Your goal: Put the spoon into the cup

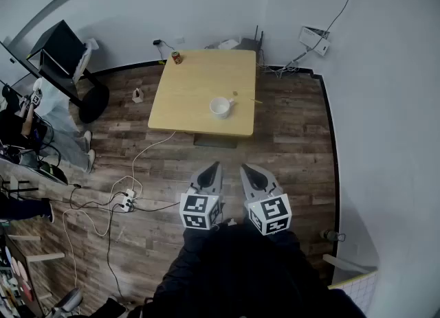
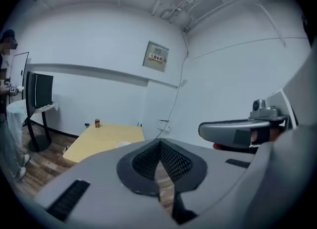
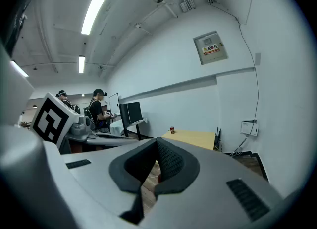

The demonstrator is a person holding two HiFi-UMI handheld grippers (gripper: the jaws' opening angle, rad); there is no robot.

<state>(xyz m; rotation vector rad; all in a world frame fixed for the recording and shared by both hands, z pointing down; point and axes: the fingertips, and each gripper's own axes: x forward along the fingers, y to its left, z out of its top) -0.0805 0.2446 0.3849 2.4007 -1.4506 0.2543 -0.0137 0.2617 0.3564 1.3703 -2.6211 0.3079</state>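
Note:
A white cup (image 1: 220, 107) stands on the light wooden table (image 1: 192, 93), far ahead of me across the floor. Just right of the cup lies a thin spoon (image 1: 246, 98). My left gripper (image 1: 214, 167) and right gripper (image 1: 246, 169) are held side by side close to my body, well short of the table, both shut and empty. In the left gripper view the jaw tips (image 2: 159, 144) meet, with the table (image 2: 104, 136) beyond. The right gripper's jaw tips (image 3: 157, 142) also meet, and the table (image 3: 195, 137) shows past them.
A small red can (image 1: 177, 57) stands at the table's far left corner. Cables and a power strip (image 1: 126, 203) lie on the wooden floor to the left. A black monitor stand (image 1: 65, 55) and people are further left. White walls close in on the right.

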